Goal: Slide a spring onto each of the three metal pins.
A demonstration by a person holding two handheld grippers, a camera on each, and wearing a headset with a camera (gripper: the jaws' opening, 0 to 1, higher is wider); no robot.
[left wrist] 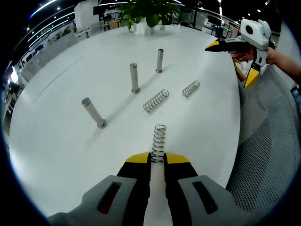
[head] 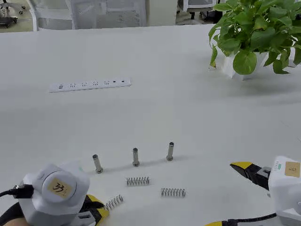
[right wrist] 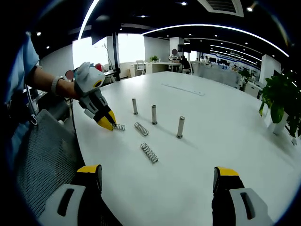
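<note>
Three pins stand in a row on the worktop (head: 188, 108): left pin (head: 97, 164), middle pin (head: 135, 157), right pin (head: 170, 151). Before them lie the left spring (head: 114, 202), middle spring (head: 138, 181) and right spring (head: 173, 192). The left spring's near end sits between the jaws of the left gripper (head: 96, 209). The right gripper (head: 228, 194) is at near right, apart from the springs. The power strip (head: 90, 84) lies behind the pins to the left, the plant (head: 254, 28) at far right.

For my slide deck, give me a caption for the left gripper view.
Left gripper shut on a spring, facing three bare pins and two loose springs on the white table.

pin (left wrist: 134, 77): smooth grey metal, dull sheen | spring (left wrist: 160, 139): bright metal wire | table (head: 188, 117): smooth matt white
</note>
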